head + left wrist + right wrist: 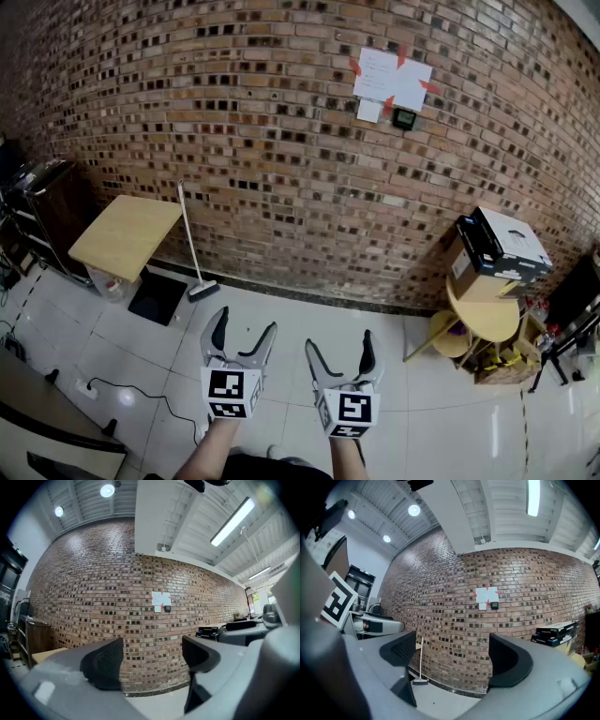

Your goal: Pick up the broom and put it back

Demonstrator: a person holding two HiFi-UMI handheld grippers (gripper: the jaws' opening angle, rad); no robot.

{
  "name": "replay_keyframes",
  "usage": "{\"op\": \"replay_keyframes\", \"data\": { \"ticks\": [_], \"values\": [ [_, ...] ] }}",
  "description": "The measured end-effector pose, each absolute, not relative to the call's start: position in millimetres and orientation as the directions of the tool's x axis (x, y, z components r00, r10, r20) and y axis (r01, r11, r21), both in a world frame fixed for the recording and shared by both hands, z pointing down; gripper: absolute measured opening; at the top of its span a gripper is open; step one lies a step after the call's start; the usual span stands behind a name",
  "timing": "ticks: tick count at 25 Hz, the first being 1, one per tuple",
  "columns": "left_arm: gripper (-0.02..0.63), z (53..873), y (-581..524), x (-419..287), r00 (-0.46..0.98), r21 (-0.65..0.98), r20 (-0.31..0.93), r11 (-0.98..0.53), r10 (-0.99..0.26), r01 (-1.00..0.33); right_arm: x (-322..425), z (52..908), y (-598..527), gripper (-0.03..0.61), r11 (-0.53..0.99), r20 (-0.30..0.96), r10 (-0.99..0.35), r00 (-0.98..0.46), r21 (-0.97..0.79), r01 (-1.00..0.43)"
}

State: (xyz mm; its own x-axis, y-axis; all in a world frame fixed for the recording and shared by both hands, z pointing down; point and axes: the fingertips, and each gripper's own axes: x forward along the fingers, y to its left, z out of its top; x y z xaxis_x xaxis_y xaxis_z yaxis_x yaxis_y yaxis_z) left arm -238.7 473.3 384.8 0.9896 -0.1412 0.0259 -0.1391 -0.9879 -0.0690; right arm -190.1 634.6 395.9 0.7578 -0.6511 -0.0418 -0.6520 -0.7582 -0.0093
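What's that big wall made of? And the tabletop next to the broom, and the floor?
The wall looks like rough, matte brick: reddish-brown blocks with pale mortar lines between them. The tabletop looks like light wood or a wood-look laminate, smooth and tan; which of the two is unclear. The floor seems to be glossy white tile, going by the thin joints and shiny light spot.

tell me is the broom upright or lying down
Upright: the broom stands with its head on the floor and its handle rising against the brick wall.
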Motion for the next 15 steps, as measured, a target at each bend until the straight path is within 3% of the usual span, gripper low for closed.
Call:
{"op": "replay_keyframes", "data": {
  "ticks": [15],
  "values": [
    [0.382, 400.3, 488.3, -117.6, 0.999, -0.089, 0.043, -0.996, -0.017, -0.013, -88.4, 407.8, 641.5, 0.484, -0.775, -0.042, -0.631, 0.775, -0.024, -0.632]
  ]
}}
